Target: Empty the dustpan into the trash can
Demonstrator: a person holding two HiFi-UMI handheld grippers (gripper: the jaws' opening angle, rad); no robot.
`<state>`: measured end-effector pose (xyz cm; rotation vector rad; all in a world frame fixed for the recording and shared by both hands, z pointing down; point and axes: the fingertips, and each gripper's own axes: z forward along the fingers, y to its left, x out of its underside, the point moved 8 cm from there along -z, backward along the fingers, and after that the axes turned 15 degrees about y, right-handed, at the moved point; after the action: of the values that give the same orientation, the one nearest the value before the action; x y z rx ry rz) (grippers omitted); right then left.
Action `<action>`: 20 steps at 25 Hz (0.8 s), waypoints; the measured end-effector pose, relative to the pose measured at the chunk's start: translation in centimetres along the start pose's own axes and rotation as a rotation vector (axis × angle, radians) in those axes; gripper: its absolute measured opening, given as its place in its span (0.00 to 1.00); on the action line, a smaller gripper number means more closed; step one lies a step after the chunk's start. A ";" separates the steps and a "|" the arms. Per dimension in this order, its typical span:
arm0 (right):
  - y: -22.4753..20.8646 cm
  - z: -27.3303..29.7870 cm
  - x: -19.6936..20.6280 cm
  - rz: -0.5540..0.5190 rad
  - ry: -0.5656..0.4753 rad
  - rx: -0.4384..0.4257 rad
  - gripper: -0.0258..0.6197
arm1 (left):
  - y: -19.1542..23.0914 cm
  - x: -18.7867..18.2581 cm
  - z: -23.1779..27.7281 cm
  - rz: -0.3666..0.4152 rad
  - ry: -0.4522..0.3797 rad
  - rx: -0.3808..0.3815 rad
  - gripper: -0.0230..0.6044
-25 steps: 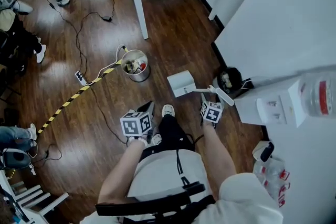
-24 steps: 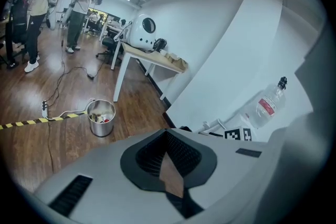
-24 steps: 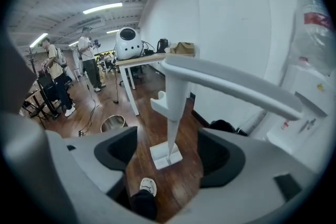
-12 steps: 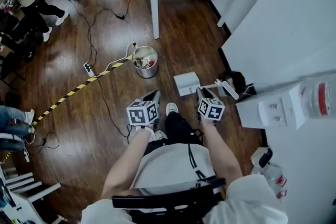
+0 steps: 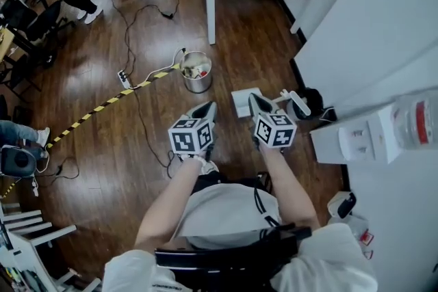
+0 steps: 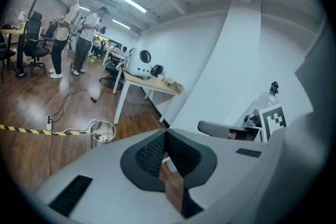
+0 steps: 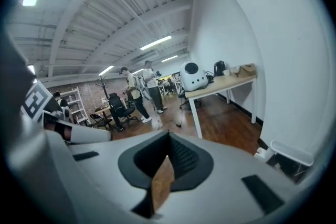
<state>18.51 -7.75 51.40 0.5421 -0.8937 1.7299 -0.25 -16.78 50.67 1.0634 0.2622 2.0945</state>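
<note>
Now side by side, pointing forward, left tongs (image 5: 207, 108) shut empty, right tongs (image 5: 254, 100) likewise.

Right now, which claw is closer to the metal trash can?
Left. The left claw sits just below the trash can in the head view; the right claw is farther right, by the white dustpan.

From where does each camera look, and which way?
Head view: on the person's head, facing steeply down at trash can; forearms, left hand-held gripper, right hand-held gripper show.
Left gripper view: on that gripper, facing trash can and table; shut jaws show.
Right gripper view: on that gripper, facing table; shut jaws show.
Shared: the table.
</note>
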 end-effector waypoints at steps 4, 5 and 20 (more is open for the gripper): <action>1.0 -5.5 1.8 -0.042 -0.026 -0.014 0.04 | -3.9 2.8 -1.7 0.004 -0.031 0.000 0.03; 1.2 -7.0 2.6 -0.050 -0.032 -0.017 0.04 | -5.0 3.8 -2.1 0.004 -0.037 0.001 0.03; 4.3 -21.6 15.2 -0.034 -0.034 -0.075 0.04 | -16.3 19.2 -10.8 0.023 -0.039 -0.030 0.03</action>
<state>10.86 17.60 47.83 0.5356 -0.9645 1.6541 -6.78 9.64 47.54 1.0931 0.1994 2.0887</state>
